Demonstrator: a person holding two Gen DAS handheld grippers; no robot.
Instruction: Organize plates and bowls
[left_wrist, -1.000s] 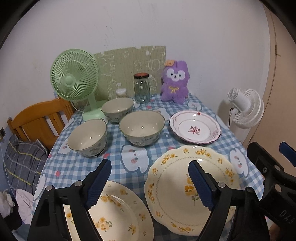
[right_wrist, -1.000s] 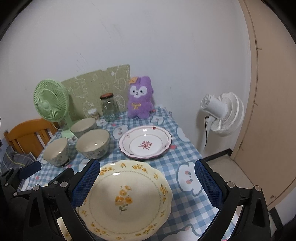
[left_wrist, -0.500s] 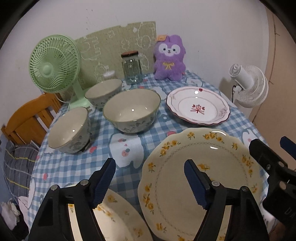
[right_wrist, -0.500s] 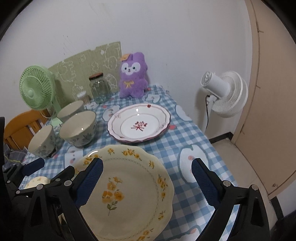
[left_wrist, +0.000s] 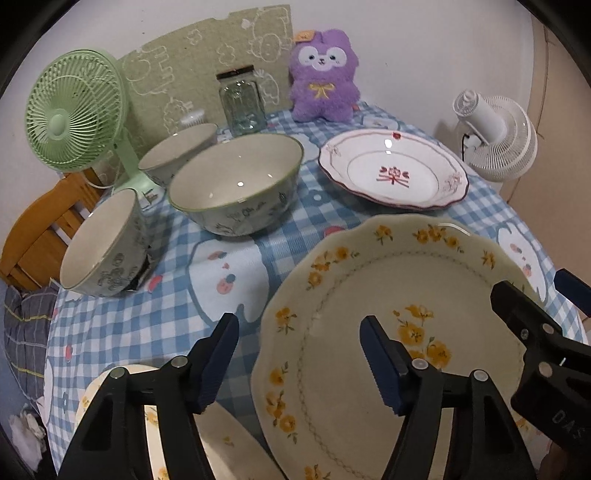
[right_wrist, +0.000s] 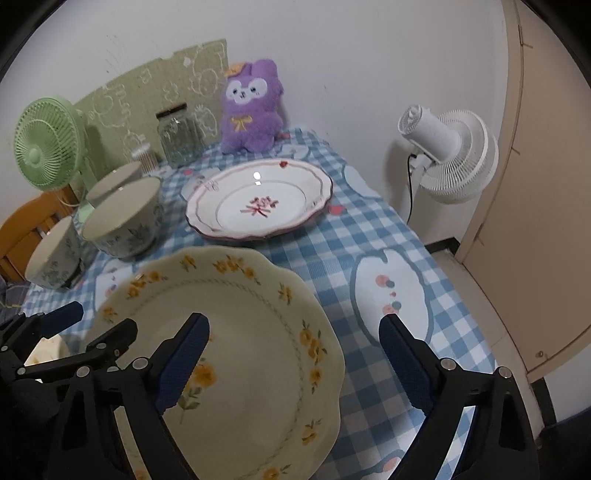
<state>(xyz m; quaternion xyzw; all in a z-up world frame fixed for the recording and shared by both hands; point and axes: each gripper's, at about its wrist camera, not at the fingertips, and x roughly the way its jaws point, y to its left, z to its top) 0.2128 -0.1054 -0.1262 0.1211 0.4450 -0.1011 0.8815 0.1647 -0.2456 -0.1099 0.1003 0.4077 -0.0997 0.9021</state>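
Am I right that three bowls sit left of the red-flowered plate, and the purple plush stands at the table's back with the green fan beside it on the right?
Not quite: the green fan stands far left, behind the bowls; the left wrist view shows it. The rest holds.

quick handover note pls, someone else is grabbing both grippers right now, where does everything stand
Left gripper: open, holding nothing, jaws have just been closing, straddling the left rim of the big yellow-flower plate.
Right gripper: open, holding nothing, jaws just narrowed slightly, over the same plate's right rim.
On the checked tablecloth: red-flower plate behind it, a second yellow-flower plate near the left gripper, three bowls to the left, the large bowl nearest the middle.
Done: nothing stacked yet.
Left: stack the plates, nest the bowls.
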